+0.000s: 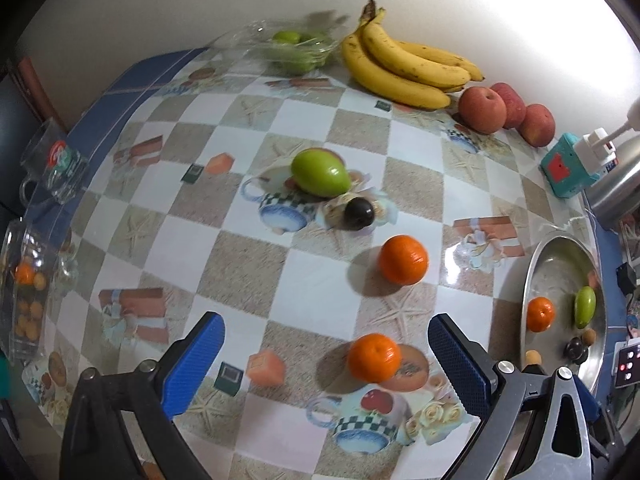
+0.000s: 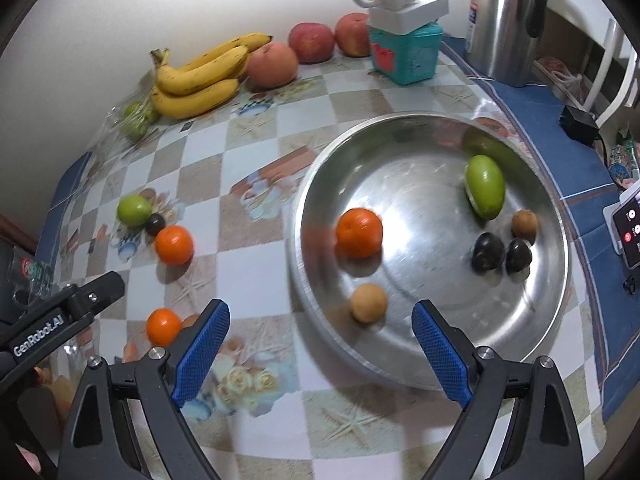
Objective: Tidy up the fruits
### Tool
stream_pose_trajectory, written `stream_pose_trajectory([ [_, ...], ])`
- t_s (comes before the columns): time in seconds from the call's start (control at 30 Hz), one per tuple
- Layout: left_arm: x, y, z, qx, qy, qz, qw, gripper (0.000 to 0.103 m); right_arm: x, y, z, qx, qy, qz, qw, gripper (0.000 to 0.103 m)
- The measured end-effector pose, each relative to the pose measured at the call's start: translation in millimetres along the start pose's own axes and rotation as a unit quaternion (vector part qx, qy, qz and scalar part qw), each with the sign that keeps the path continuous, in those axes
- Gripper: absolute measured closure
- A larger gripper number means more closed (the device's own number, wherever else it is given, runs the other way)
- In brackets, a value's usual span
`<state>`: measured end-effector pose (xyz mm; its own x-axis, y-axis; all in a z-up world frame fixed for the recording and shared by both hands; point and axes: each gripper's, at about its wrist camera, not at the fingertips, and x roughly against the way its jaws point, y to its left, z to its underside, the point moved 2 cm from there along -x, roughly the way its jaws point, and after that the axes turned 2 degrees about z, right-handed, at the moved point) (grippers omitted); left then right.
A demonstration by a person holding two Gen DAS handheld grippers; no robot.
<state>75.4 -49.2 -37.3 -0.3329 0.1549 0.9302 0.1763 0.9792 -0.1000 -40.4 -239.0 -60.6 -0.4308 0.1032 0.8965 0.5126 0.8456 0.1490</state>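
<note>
My left gripper (image 1: 326,344) is open and empty above the table, with a tangerine (image 1: 374,358) just ahead between its blue fingers. A second tangerine (image 1: 403,259), a dark plum (image 1: 359,213) and a green mango (image 1: 320,173) lie farther on. My right gripper (image 2: 320,334) is open and empty over the near rim of the steel bowl (image 2: 532,312). The bowl holds a tangerine (image 2: 359,233), a green mango (image 2: 485,186), two dark plums (image 2: 487,252), and two small brown fruits (image 2: 368,303). The left gripper's body (image 2: 60,316) shows at the right wrist view's left edge.
Bananas (image 1: 404,66), three red apples (image 1: 482,110) and a clear box of green fruit (image 1: 294,50) line the back wall. A teal box with a white plug (image 2: 404,46) and a steel kettle (image 2: 506,20) stand behind the bowl. A glass mug (image 1: 52,172) and clear container (image 1: 24,288) sit left.
</note>
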Motion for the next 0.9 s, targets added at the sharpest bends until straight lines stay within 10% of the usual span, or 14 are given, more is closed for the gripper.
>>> stream_pose_trajectory([
  [0.9, -14, 71, 17, 0.112, 0.035, 0.002, 0.993, 0.0, -5, 66, 28, 0.043, 0.032, -0.05, 0.997, 0.01],
])
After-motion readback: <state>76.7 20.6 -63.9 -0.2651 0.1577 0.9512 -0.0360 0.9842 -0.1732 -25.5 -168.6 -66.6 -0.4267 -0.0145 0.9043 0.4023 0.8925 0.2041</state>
